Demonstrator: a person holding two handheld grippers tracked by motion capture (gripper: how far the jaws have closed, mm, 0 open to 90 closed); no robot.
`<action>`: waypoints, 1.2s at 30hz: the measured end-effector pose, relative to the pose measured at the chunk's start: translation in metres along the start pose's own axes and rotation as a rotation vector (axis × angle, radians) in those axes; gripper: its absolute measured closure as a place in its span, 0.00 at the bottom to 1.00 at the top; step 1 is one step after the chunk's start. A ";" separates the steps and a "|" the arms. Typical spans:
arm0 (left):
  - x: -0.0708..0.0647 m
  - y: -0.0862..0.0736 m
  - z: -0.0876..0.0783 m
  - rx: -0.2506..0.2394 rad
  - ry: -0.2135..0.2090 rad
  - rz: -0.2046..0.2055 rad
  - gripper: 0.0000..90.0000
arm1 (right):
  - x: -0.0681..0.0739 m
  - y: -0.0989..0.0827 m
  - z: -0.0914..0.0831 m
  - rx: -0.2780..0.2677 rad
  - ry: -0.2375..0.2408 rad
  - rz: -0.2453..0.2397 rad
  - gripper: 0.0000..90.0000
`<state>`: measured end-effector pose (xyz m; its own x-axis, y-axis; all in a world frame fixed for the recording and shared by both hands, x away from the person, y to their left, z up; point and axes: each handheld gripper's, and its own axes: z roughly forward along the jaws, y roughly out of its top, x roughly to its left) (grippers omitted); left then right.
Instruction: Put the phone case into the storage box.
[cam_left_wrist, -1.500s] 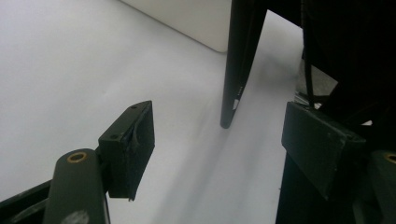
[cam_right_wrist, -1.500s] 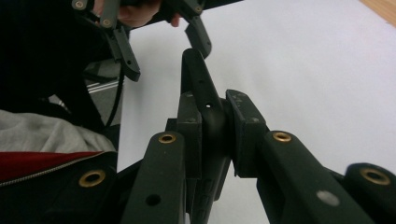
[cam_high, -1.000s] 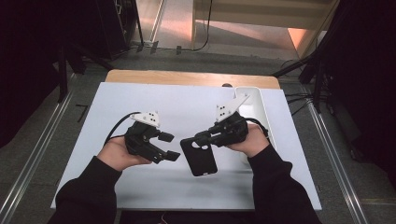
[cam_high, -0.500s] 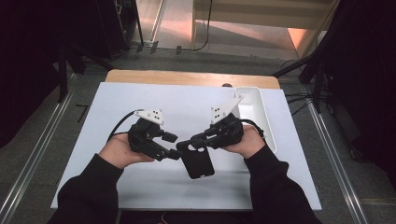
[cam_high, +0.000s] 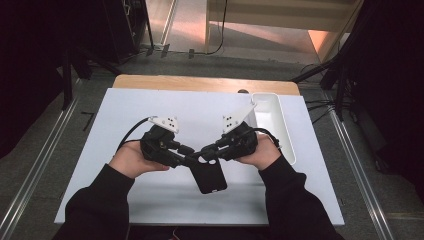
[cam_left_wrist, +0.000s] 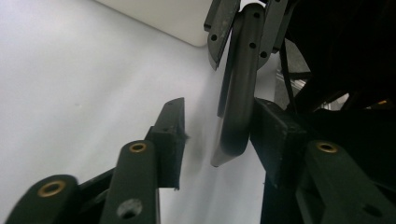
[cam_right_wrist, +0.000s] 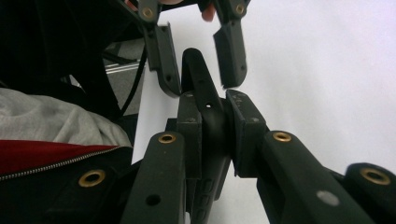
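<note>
The black, flat phone case (cam_high: 209, 172) is held near the middle of the white table (cam_high: 115, 115), toward its near edge, with bare room all round. A long white tray (cam_high: 274, 125) lies along the right edge. The right claw (cam_high: 207, 152) pinches the case's edge; the left claw (cam_high: 186, 161) straddles it, spread, one side touching.
</note>
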<state>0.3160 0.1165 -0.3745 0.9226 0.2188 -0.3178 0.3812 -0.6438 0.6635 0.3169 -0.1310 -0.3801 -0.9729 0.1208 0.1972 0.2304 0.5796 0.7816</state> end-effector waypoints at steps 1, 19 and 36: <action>0.000 0.000 0.001 0.005 -0.005 -0.007 0.64 | 0.000 0.000 0.000 0.000 0.006 0.003 0.83; -0.007 0.005 0.004 0.050 -0.023 -0.005 0.88 | -0.005 -0.001 0.003 -0.008 0.050 0.024 0.83; -0.006 0.006 -0.003 0.050 -0.025 -0.051 0.88 | -0.003 0.001 -0.014 -0.085 0.005 0.098 0.55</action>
<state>0.3124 0.1140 -0.3663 0.9002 0.2341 -0.3672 0.4233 -0.6686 0.6114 0.3198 -0.1419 -0.3717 -0.9455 0.1694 0.2781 0.3256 0.4949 0.8056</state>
